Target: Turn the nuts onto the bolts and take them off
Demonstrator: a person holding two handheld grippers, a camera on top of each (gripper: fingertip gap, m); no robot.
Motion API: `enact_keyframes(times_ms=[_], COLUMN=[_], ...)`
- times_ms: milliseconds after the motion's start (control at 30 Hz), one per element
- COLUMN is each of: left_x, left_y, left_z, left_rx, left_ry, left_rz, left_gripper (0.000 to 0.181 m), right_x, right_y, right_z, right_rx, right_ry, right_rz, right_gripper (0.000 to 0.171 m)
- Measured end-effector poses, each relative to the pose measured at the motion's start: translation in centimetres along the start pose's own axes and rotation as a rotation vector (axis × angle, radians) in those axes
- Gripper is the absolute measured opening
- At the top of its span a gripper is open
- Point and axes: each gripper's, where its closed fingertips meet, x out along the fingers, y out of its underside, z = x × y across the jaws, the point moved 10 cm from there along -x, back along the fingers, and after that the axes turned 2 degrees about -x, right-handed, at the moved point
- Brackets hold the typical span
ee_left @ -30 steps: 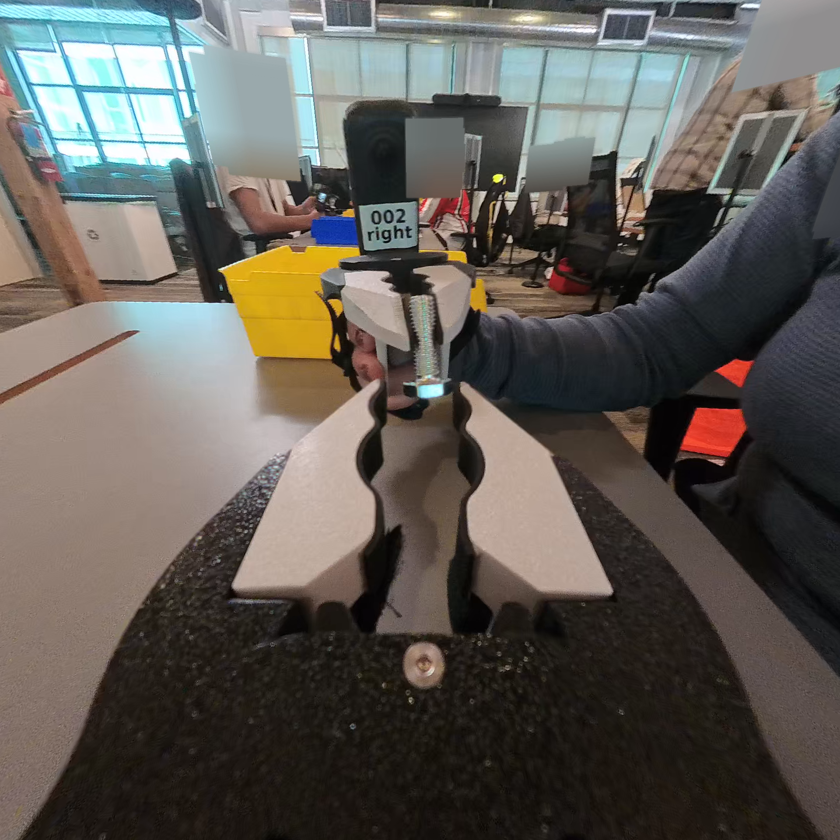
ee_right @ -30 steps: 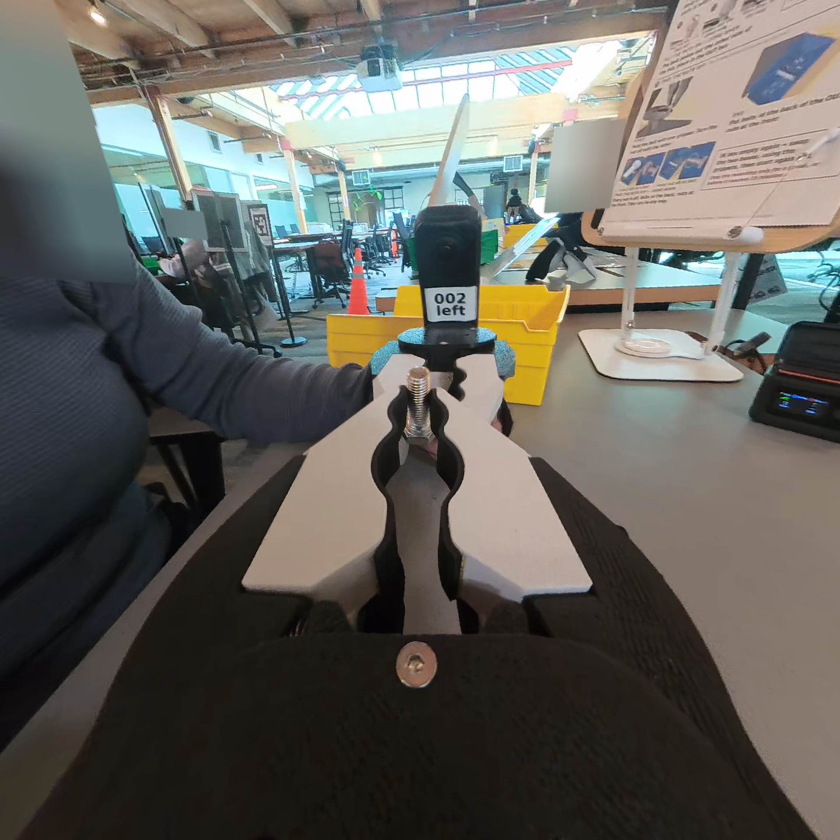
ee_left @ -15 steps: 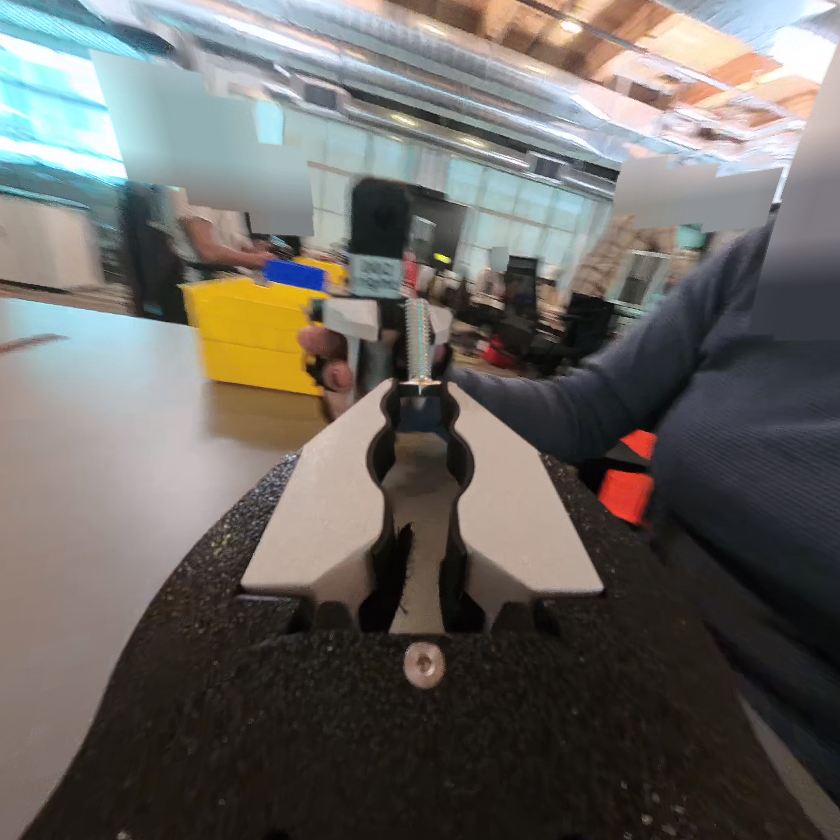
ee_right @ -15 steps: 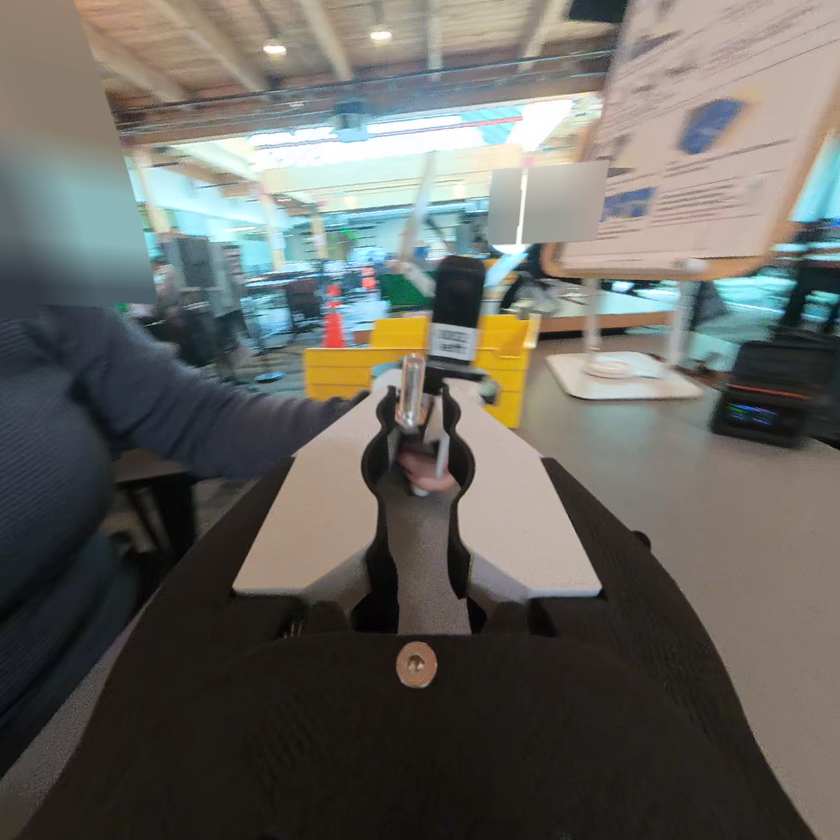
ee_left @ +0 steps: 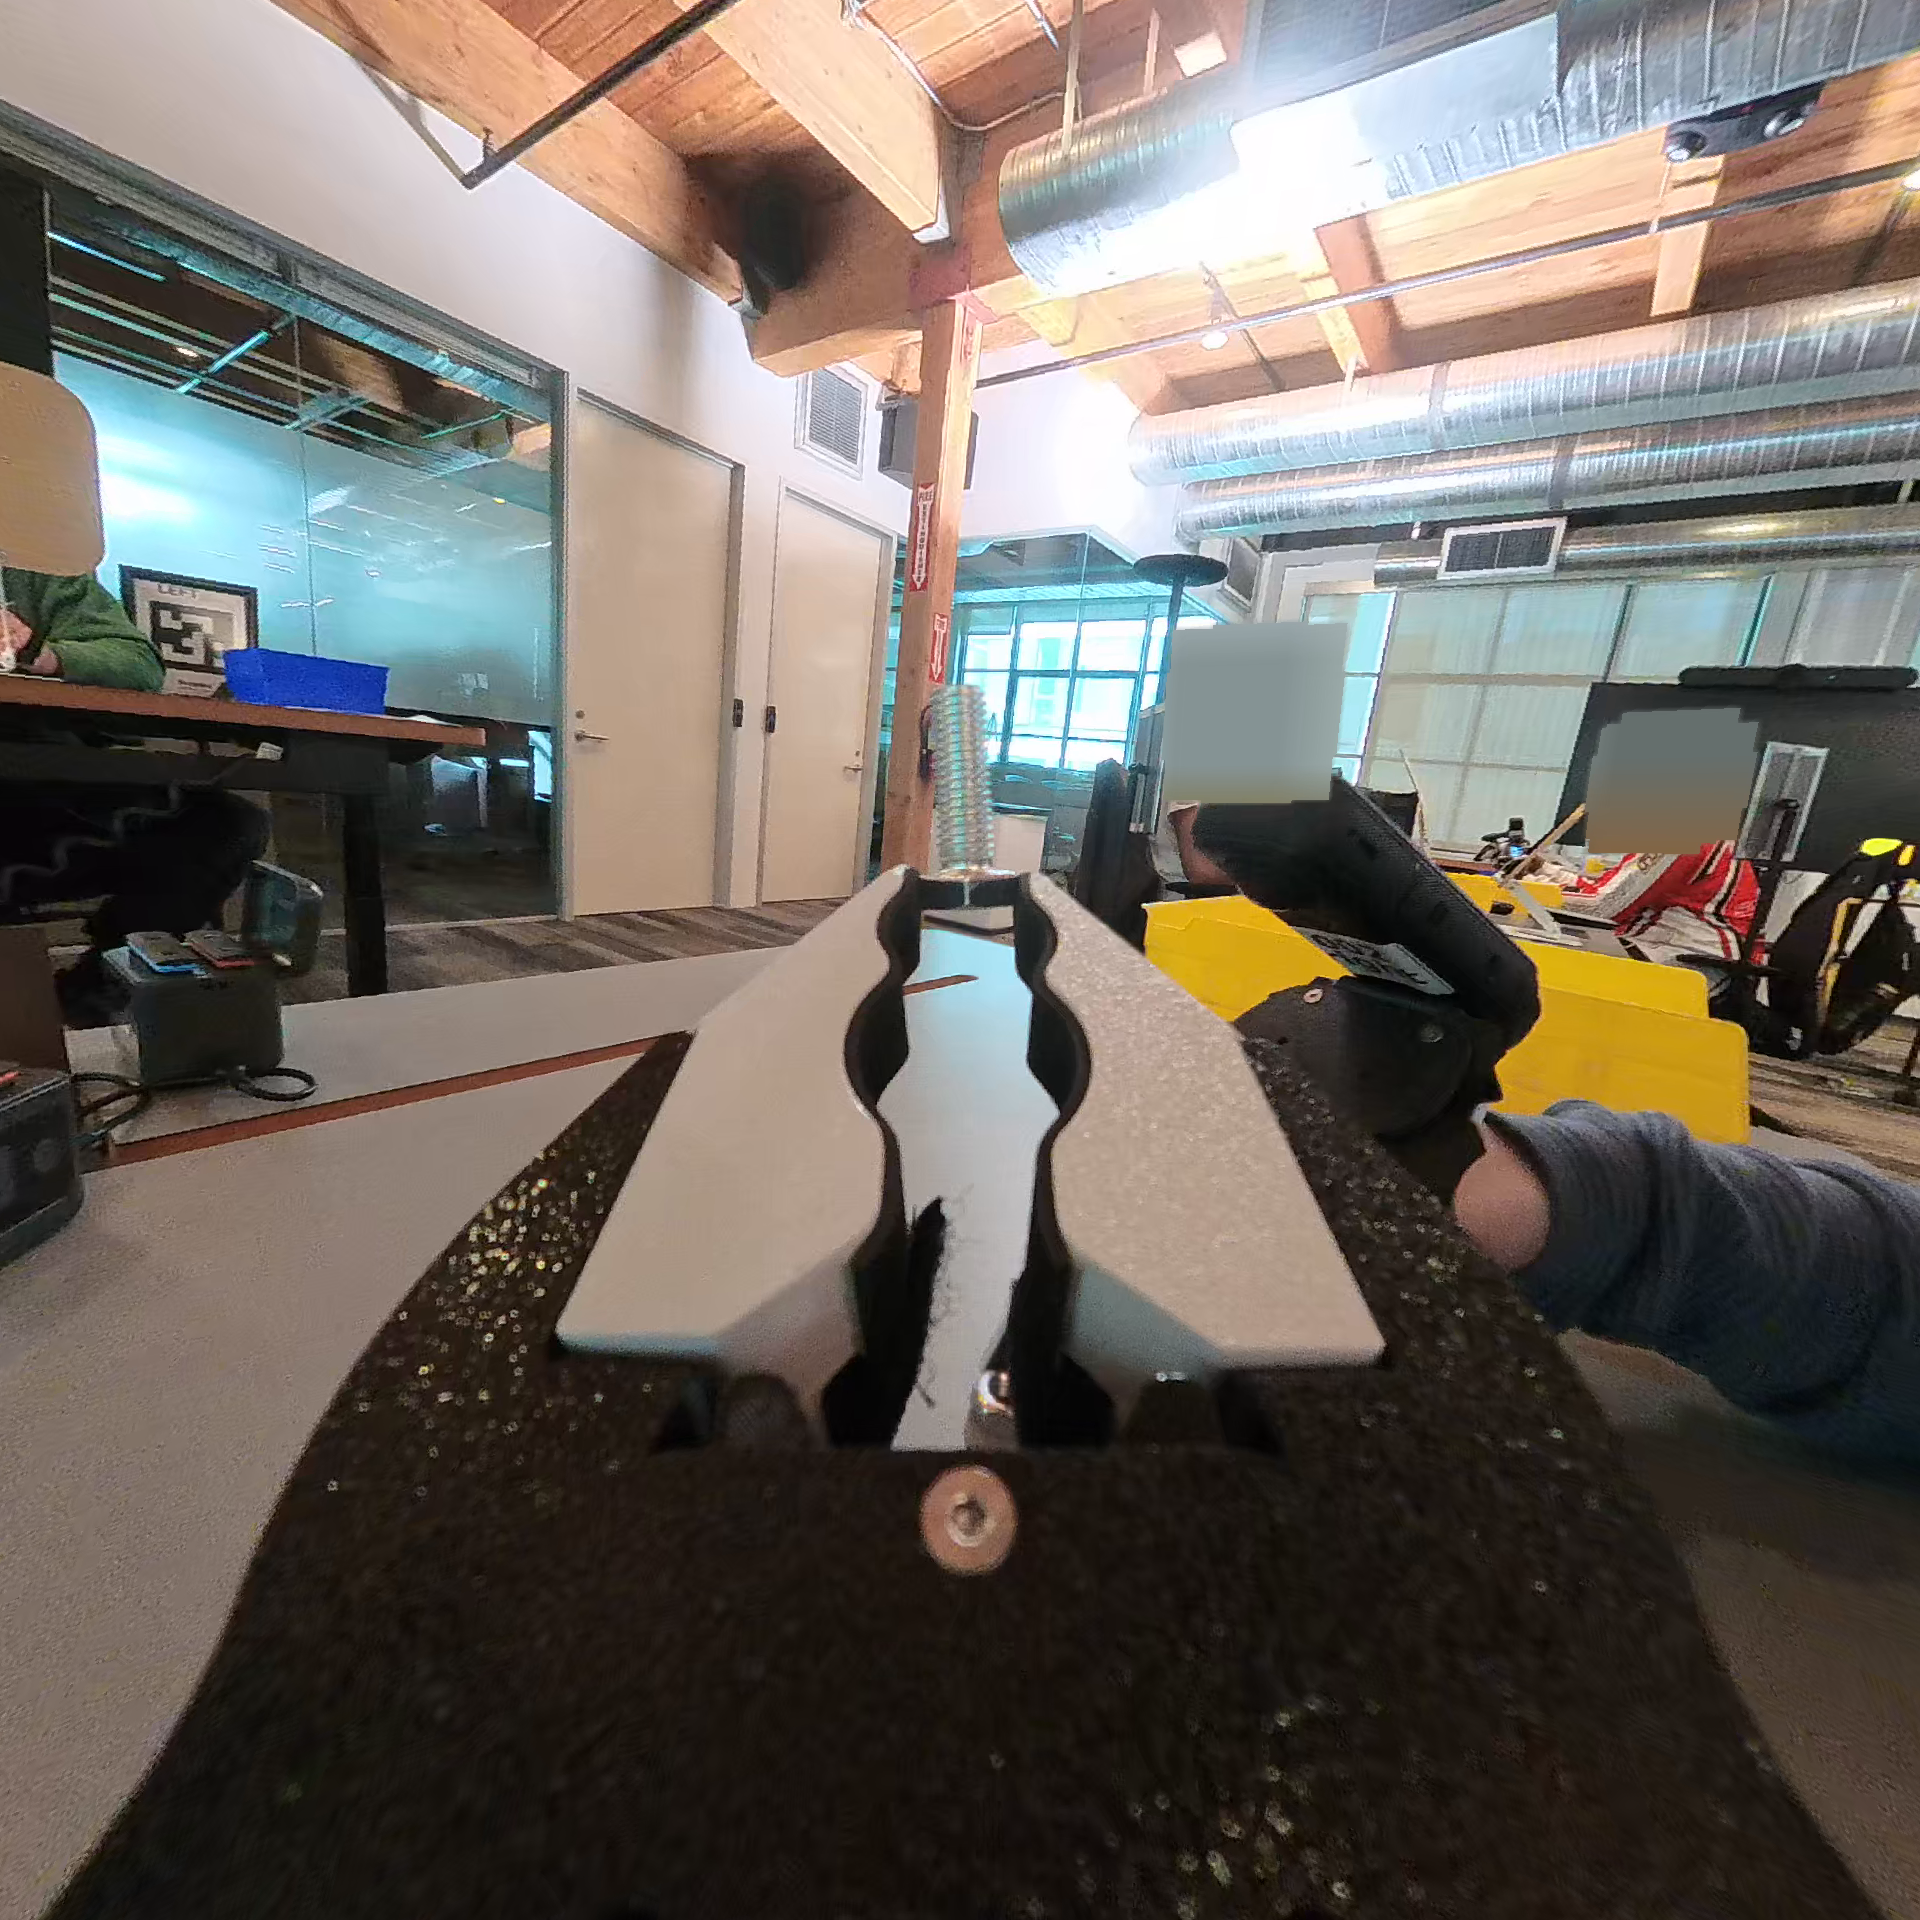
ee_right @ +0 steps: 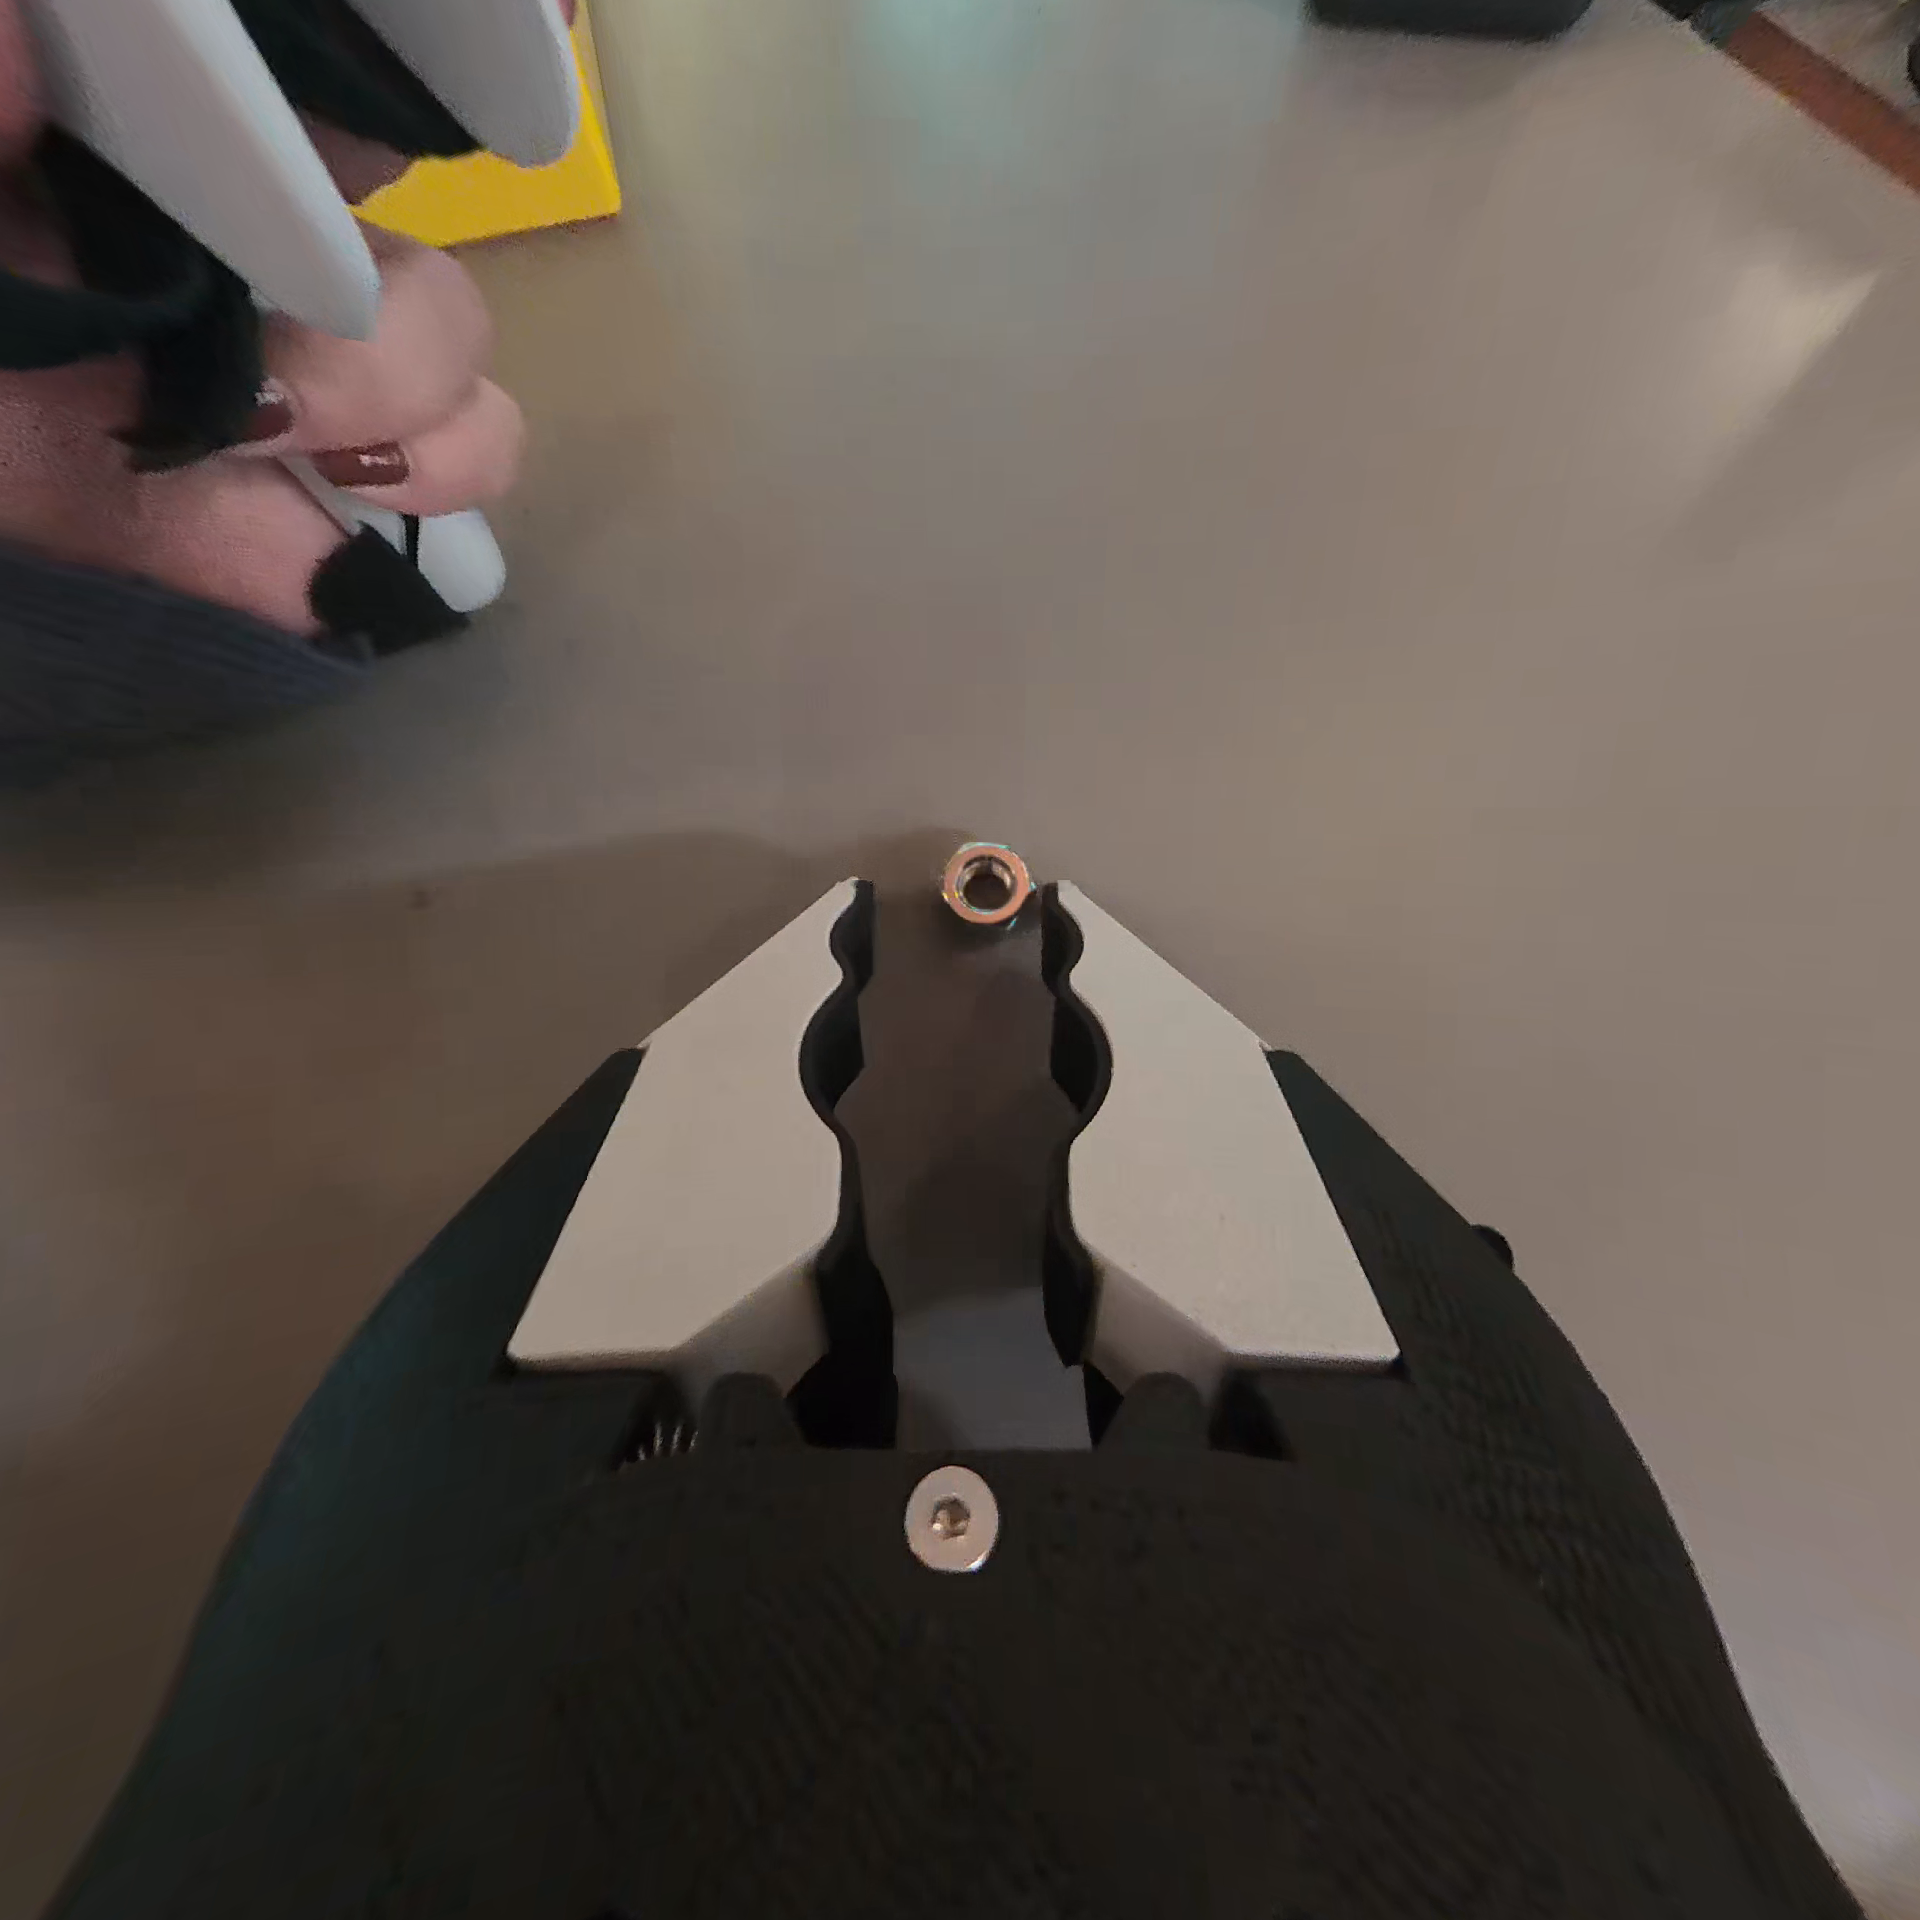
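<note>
In the left wrist view my left gripper is shut on the head of a silver bolt, whose threaded shank stands upright above the fingertips. The right gripper's black body shows to the right, tilted down. In the right wrist view my right gripper is open and empty and points down at the grey table. A small silver nut lies flat on the table just beyond the tips, close to the right fingertip. The left gripper's white fingers and a hand are at the upper left.
A yellow bin stands on the table behind the right gripper, and its corner shows in the right wrist view. Black devices sit at the table's far left. A dark sleeve reaches in from the right. About 15 cm separates my left fingertips from my right.
The left gripper has shut on the bolt's head and taken the bolt. The right gripper has let go of the bolt and swung down over the nut on the table.
</note>
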Motion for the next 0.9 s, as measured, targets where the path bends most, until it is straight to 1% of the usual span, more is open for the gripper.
enact_keyframes(times_ms=[33,100,167,267,333,433,500,533,600,667,700,800,900], left_x=[0.0,0.1,0.1,0.1,0.1,0.4,0.8,1.0,1.5,1.9,2.1,2.2,2.3], left_y=[0.1,0.2,0.3,0.4,0.5,1.1,1.4,1.5,1.8,2.2,2.4,2.5,2.6], left_z=[0.0,-0.1,-0.2,-0.5,-0.9,-1.7,-2.6,-3.1,-4.2,-4.8,-5.0,-5.4,-5.7], left_rx=[-0.007,-0.009,-0.007,-0.015,-0.059,-0.094,-0.101,-0.110,-0.171,-0.264,-0.293,-0.275,-0.246], left_ry=[0.006,0.008,0.011,0.003,0.010,0.021,0.071,0.121,0.295,0.429,0.472,0.509,0.510], left_rz=[0.000,-0.002,0.001,-0.021,-0.054,-0.056,-0.050,-0.047,-0.038,-0.018,-0.004,0.020,0.040], left_gripper=[0.015,0.015,0.015,0.015,0.015,0.015,0.015,0.015,0.015,0.015,0.015,0.015,0.015], right_x=[0.1,0.2,0.2,-0.3,-2.1,-5.9,-8.2,-9.3,-11.0,-12.7,-13.3,-14.2,-14.1], right_y=[-0.1,-0.1,-0.1,-0.1,-0.8,-3.3,-5.3,-6.2,-7.7,-8.4,-8.5,-8.4,-8.0], right_z=[0.0,-0.1,-0.2,-0.8,-1.6,-2.7,-2.9,-2.8,-2.2,-1.8,-1.5,-0.8,0.0], right_rx=[0.000,0.007,0.030,0.109,0.126,0.114,0.097,0.104,0.134,0.119,0.098,0.031,-0.027], right_ry=[0.009,0.041,0.041,-0.036,-0.036,-0.064,-0.116,-0.171,-0.337,-0.400,-0.422,-0.471,-0.457], right_rz=[-0.001,0.003,-0.003,-0.025,-0.102,-0.258,-0.308,-0.315,-0.341,-0.416,-0.425,-0.357,-0.262], right_gripper=[0.030,0.019,0.018,0.018,0.018,0.018,0.018,0.018,0.018,0.018,0.017,0.017,0.018])
